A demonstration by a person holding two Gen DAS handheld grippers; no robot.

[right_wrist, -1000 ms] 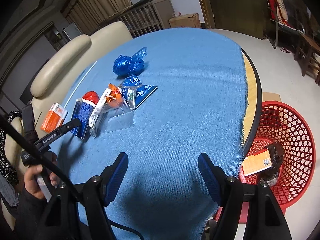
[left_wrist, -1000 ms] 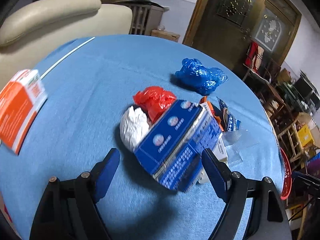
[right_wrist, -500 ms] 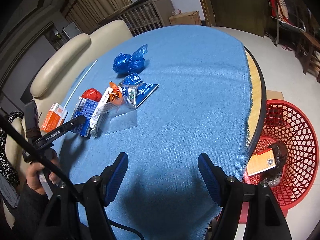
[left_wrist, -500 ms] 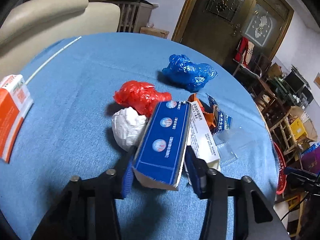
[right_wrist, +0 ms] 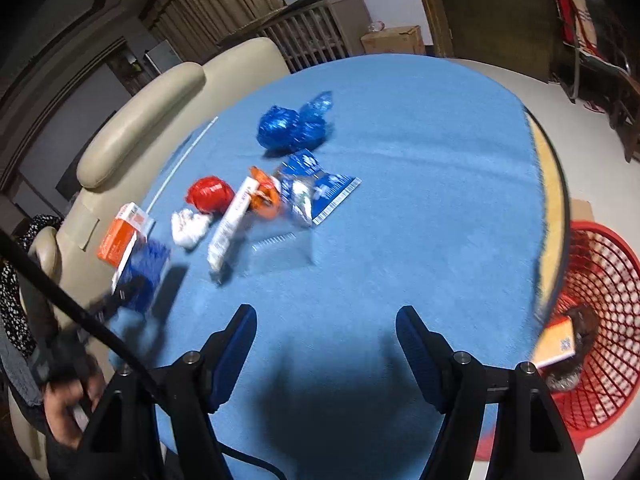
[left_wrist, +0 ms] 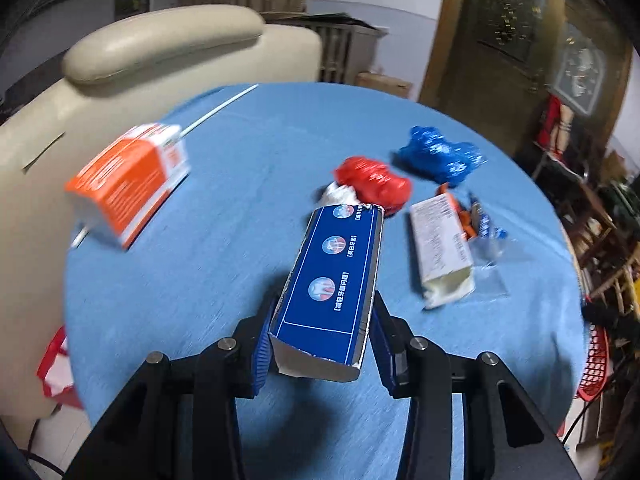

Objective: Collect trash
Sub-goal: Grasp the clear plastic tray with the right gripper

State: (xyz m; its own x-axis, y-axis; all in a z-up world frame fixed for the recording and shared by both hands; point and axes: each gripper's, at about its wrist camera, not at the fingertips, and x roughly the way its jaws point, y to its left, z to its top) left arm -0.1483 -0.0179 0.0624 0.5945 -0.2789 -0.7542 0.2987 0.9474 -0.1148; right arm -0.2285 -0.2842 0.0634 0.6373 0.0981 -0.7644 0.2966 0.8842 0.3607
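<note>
Blue cloth covers the round desk (left_wrist: 240,168). Left gripper (left_wrist: 320,344): fingers (left_wrist: 262,354) clenched on the near end of a dark blue carton (left_wrist: 334,276), which is lifted and angled toward 12 o'clock. Beyond its far end, at 12 to 1 o'clock, lie a white wad (left_wrist: 338,194), a red bag (left_wrist: 374,184) and a blue bag (left_wrist: 440,156); a white carton (left_wrist: 440,248) lies at 2 o'clock, an orange box (left_wrist: 128,184) at 10 o'clock. Right gripper (right_wrist: 326,344): fingers (right_wrist: 418,354) spread apart and grasping nothing, above bare cloth. Red mesh basket (right_wrist: 600,360), on the floor at 3 to 4 o'clock off the desk edge, holds an orange-and-white box (right_wrist: 556,346).
</note>
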